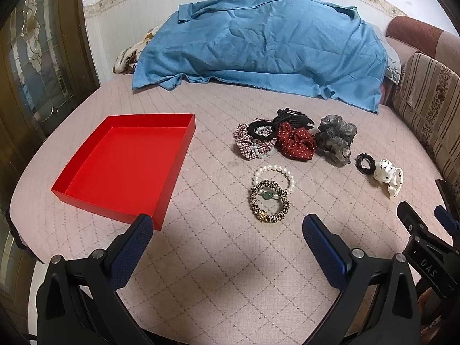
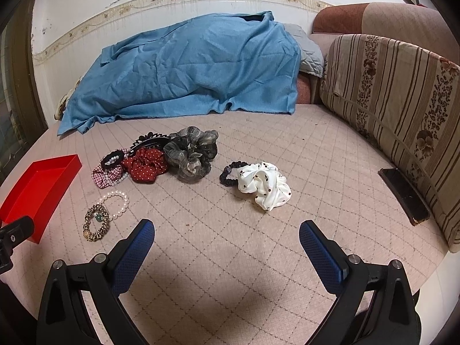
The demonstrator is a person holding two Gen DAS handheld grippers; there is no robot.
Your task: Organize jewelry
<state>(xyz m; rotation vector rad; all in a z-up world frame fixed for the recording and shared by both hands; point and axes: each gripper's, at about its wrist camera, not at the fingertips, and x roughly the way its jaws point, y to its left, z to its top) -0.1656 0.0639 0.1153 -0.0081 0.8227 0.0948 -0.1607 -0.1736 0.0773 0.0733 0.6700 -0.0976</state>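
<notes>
An empty red tray [image 1: 86,184] lies on the quilted pink bed, left of a scatter of jewelry and hair ties. A leopard-print scrunchie [image 1: 268,201] with beads overlaps a white pearl bracelet [image 1: 274,169] just ahead of my left gripper [image 1: 227,227], which is open and empty. Behind them lie a plaid scrunchie [image 1: 247,143], a red dotted scrunchie [image 1: 296,141], a black claw clip [image 1: 290,116] and a grey sheer scrunchie [image 1: 335,138]. My right gripper [image 2: 227,233] is open and empty, short of a white dotted scrunchie [image 2: 264,185] and a small black hair tie [image 2: 230,171].
A blue cloth [image 1: 258,46] covers a heap at the back of the bed. A striped floral cushion [image 2: 396,109] lines the right side, with a dark phone [image 2: 404,195] lying against it. A wooden door [image 1: 37,57] stands at the left.
</notes>
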